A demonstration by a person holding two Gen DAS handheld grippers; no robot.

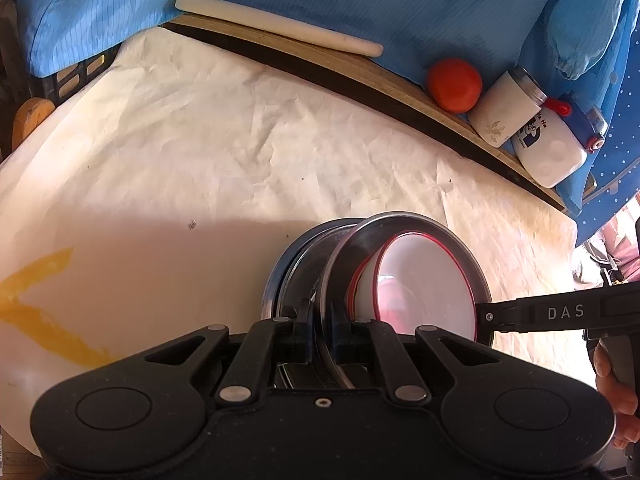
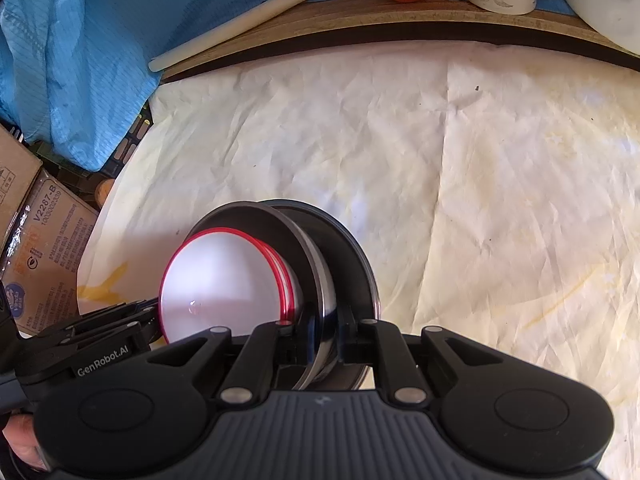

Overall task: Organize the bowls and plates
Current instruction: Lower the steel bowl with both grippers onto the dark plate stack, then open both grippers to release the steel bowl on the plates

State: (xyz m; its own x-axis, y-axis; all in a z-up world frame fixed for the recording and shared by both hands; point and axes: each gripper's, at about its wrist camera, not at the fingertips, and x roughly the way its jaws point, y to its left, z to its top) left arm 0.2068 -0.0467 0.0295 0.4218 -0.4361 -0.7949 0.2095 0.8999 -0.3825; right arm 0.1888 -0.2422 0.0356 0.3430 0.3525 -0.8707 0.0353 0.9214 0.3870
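I see a stack of steel plates (image 1: 400,224) nearly edge-on, with white red-rimmed bowls (image 1: 428,284) nested in it. My left gripper (image 1: 322,316) is shut on a plate rim at the near edge. The right gripper (image 1: 490,316) reaches in from the right and meets the stack's rim. In the right wrist view the same plates (image 2: 348,256) and bowls (image 2: 220,280) appear, the bowls' mouths facing left. My right gripper (image 2: 320,324) is shut on the plate rims, and the left gripper (image 2: 150,314) comes in from the left. I cannot tell if the stack touches the table.
Wrinkled white paper (image 1: 240,140) covers the table. On the wooden ledge behind lie a white stick (image 1: 276,24), a tomato (image 1: 454,84), a white cup (image 1: 506,114) and a white bottle (image 1: 556,148). Blue cloth hangs behind. A cardboard box (image 2: 40,240) sits at the left.
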